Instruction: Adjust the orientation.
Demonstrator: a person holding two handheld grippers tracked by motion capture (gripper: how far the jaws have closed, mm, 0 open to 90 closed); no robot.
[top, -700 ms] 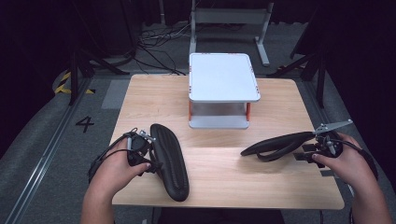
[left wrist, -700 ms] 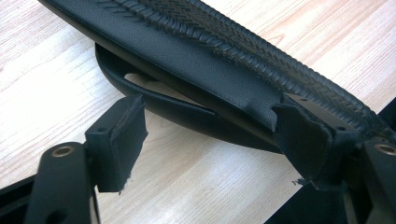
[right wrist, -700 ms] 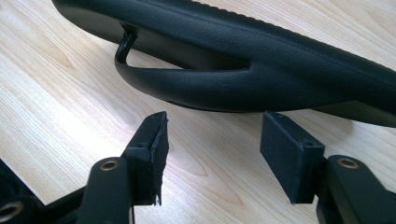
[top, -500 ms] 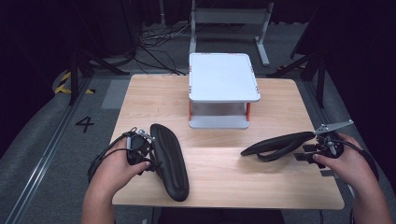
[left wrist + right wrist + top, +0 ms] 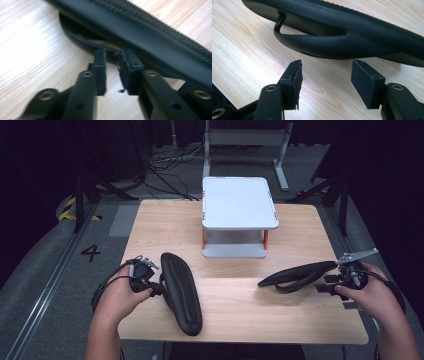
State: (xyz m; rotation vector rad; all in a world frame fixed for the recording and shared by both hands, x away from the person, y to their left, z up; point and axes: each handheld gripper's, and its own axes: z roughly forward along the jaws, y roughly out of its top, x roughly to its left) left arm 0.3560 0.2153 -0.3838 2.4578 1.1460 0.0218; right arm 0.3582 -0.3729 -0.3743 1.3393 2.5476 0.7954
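Black sandals lie on our worktop point(image 5: 300, 310): one sole-up sandal point(image 5: 181, 292) at the left, one strapped sandal point(image 5: 295, 276) at the right, before a grey riser shelf point(image 5: 239, 202). Our left hand-held gripper point(image 5: 113, 68) is nearly closed at the left sandal's edge, though we cannot tell if it grips. Our right hand-held gripper point(image 5: 327, 83) gapes empty beside the strap point(image 5: 312, 46). A thin edge pinch could slip.
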